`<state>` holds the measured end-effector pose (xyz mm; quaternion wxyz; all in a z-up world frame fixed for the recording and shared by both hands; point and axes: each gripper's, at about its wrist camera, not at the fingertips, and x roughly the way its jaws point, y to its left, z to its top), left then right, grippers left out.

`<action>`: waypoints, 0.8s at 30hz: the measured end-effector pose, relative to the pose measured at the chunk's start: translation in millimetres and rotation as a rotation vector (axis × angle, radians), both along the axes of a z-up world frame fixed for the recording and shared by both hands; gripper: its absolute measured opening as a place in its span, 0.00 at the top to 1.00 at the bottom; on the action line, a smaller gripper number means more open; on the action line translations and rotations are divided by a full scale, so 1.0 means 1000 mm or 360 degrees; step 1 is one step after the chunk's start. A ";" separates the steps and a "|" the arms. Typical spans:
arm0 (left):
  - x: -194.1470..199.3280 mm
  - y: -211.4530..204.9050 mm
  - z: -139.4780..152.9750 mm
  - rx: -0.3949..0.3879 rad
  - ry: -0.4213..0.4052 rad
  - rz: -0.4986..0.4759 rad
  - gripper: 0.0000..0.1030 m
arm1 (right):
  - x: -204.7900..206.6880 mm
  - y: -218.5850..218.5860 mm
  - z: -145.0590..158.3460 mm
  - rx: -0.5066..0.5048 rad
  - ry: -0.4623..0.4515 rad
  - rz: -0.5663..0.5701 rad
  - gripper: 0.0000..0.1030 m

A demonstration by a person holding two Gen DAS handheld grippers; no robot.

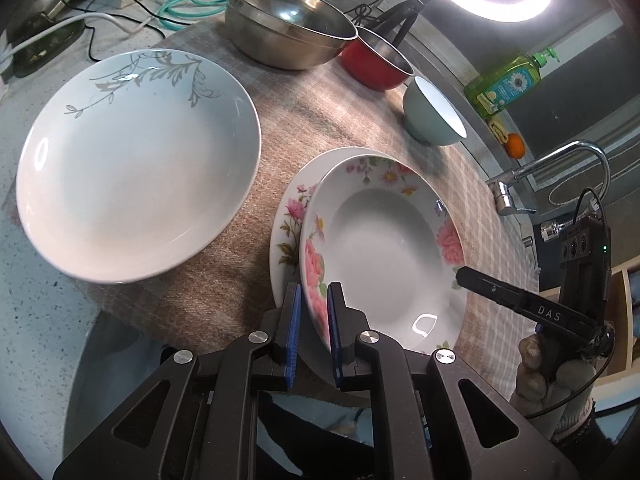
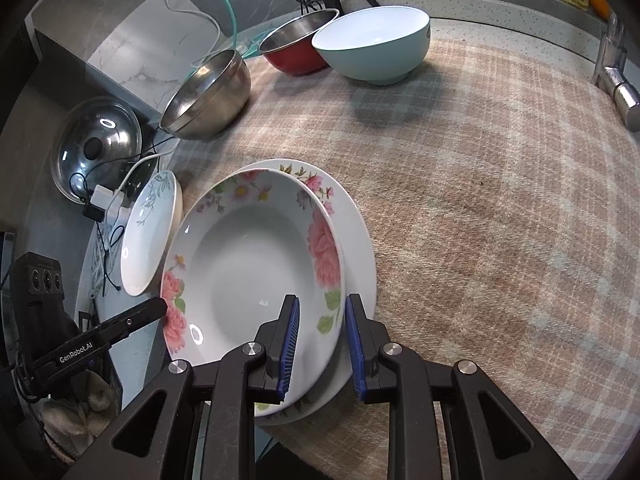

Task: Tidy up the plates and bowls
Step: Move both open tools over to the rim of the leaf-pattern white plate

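Floral plate [image 1: 384, 240] on checked cloth [image 2: 480, 200], kitchen counter; our left gripper [image 1: 314, 312] and right gripper [image 2: 322, 340] angle downward, both pinching its rim.

A speckled counter [image 1: 28, 320] carries a checked cloth [image 2: 480, 208], on which plates and bowls rest.

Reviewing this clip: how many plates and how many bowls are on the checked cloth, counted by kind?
Plates: 3: grey-leaf white plate, deep rose plate, flat flowered plate beneath it.
Bowls: 3: large steel bowl, red bowl, pale blue bowl.
Total: 6
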<state>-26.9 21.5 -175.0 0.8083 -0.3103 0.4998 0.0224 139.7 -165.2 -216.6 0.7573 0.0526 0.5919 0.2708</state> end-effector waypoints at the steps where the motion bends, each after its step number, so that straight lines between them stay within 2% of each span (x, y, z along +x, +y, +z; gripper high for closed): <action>1: -0.001 0.001 0.000 0.0004 0.0000 0.0005 0.90 | 0.000 -0.003 0.002 0.0001 -0.0011 -0.0015 0.79; 7: -0.022 0.031 0.015 -0.0001 -0.0041 0.0140 0.87 | -0.002 -0.013 0.027 0.0030 -0.0106 -0.0087 0.79; 9: -0.031 0.044 0.020 0.0003 -0.0057 0.0189 0.86 | -0.003 -0.010 0.035 0.0048 -0.0136 -0.0099 0.76; 12: -0.040 0.060 0.027 -0.0002 -0.0084 0.0236 0.64 | -0.006 0.001 0.047 0.0104 -0.0184 -0.0111 0.67; 14: -0.049 0.074 0.029 -0.0015 -0.0093 0.0291 0.47 | -0.009 0.011 0.052 0.0132 -0.0197 -0.0098 0.67; 15: -0.053 0.081 0.028 -0.0026 -0.0090 0.0324 0.35 | -0.011 0.017 0.054 0.0142 -0.0205 -0.0089 0.66; 16: -0.056 0.086 0.028 -0.0035 -0.0092 0.0350 0.31 | -0.013 0.024 0.057 0.0156 -0.0218 -0.0080 0.64; 19: -0.066 0.105 0.028 -0.0041 -0.0099 0.0411 0.31 | -0.021 0.042 0.063 0.0191 -0.0262 -0.0064 0.54; 24: -0.077 0.133 0.028 -0.0015 -0.0109 0.0440 0.31 | -0.031 0.074 0.071 0.0221 -0.0331 -0.0034 0.53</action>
